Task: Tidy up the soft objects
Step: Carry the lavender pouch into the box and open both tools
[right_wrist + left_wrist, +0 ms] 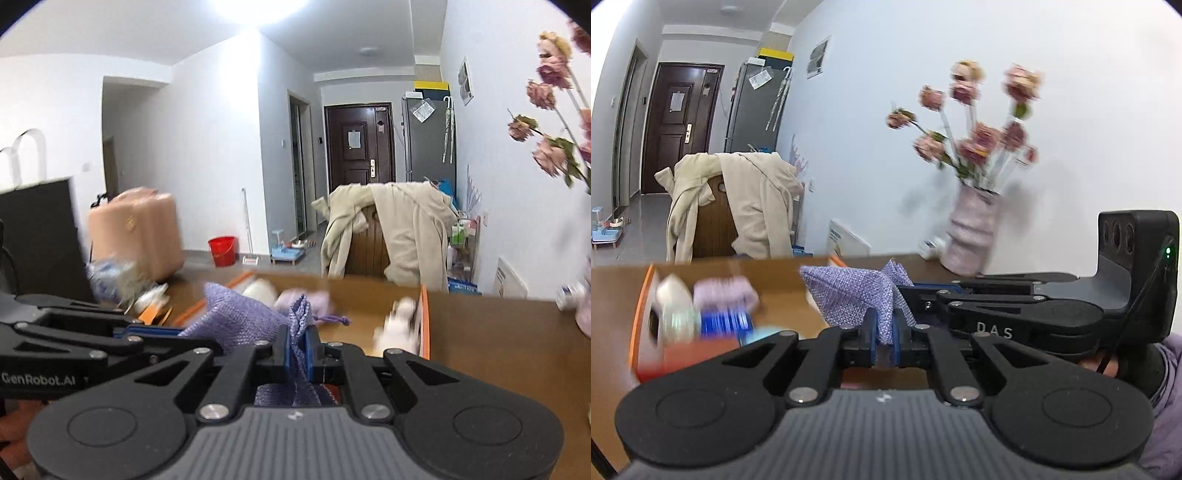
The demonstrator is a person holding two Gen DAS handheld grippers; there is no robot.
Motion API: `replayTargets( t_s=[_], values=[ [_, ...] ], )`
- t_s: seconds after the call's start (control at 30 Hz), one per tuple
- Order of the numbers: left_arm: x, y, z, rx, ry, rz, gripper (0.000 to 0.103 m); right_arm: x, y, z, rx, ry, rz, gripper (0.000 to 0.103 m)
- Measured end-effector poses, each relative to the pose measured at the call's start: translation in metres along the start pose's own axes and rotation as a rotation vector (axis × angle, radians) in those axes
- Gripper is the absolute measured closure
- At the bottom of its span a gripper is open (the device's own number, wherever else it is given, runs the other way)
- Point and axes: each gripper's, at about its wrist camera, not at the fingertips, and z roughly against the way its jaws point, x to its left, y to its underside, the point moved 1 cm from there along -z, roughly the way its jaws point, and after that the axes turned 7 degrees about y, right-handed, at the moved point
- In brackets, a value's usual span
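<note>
Both grippers, L [884, 343] & R [297, 350], pinch the purple pouch [849, 291] by its edges so I can carry it to the box [424, 317].

Pouch [849, 291] hangs between both grippers over the table [613, 295], box [641, 314] just left, vase [971, 232] behind right.
</note>
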Motion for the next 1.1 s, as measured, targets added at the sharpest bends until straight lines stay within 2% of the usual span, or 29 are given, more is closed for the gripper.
replayTargets(
  t_s=[0.07,0.13,0.23,0.37,0.47,0.57,0.6,0.63,0.67,0.73,0.87,0.9,1.07,1.1],
  values=[
    [0.032,-0.022,-0.036,0.026,-0.024,0.030,0.094,-0.010,-0.017,-0.043,0.037,0.015,-0.015,0.096],
    [0.063,-0.032,-0.071,0.075,-0.046,0.069,0.094,-0.021,-0.026,-0.094,0.118,0.032,-0.040,0.096],
    [0.102,-0.027,-0.119,0.157,-0.096,0.140,0.094,-0.028,-0.020,-0.153,0.210,0.090,-0.028,0.096],
    [0.130,-0.007,-0.161,0.272,-0.193,0.146,0.094,-0.026,-0.002,-0.200,0.339,0.151,0.011,0.095],
    [0.134,0.004,-0.166,0.311,-0.189,0.142,0.094,-0.022,0.011,-0.215,0.446,0.130,0.025,0.094],
    [0.134,0.007,-0.161,0.316,-0.198,0.131,0.087,-0.023,0.014,-0.214,0.454,0.127,0.024,0.094],
    [0.135,0.008,-0.158,0.316,-0.214,0.129,0.076,-0.024,0.013,-0.213,0.453,0.129,0.017,0.093],
    [0.133,0.008,-0.151,0.310,-0.225,0.126,0.062,-0.024,0.012,-0.209,0.448,0.127,0.009,0.085],
    [0.132,0.006,-0.144,0.301,-0.230,0.124,0.058,-0.026,0.010,-0.205,0.444,0.112,0.001,0.081],
    [0.128,-0.002,-0.129,0.280,-0.234,0.118,0.058,-0.027,0.001,-0.194,0.432,0.092,-0.009,0.068],
    [0.108,-0.026,-0.089,0.227,-0.254,0.084,0.058,-0.028,-0.023,-0.156,0.353,0.114,0.011,0.051],
    [0.102,-0.033,-0.077,0.211,-0.263,0.074,0.058,-0.028,-0.030,-0.145,0.330,0.122,0.017,0.048],
    [0.064,-0.057,-0.014,0.130,-0.309,0.020,0.046,-0.032,-0.063,-0.071,0.211,0.119,0.017,0.046],
    [0.056,-0.059,-0.002,0.114,-0.316,0.013,0.043,-0.033,-0.067,-0.057,0.187,0.120,0.019,0.042]
  ],
)
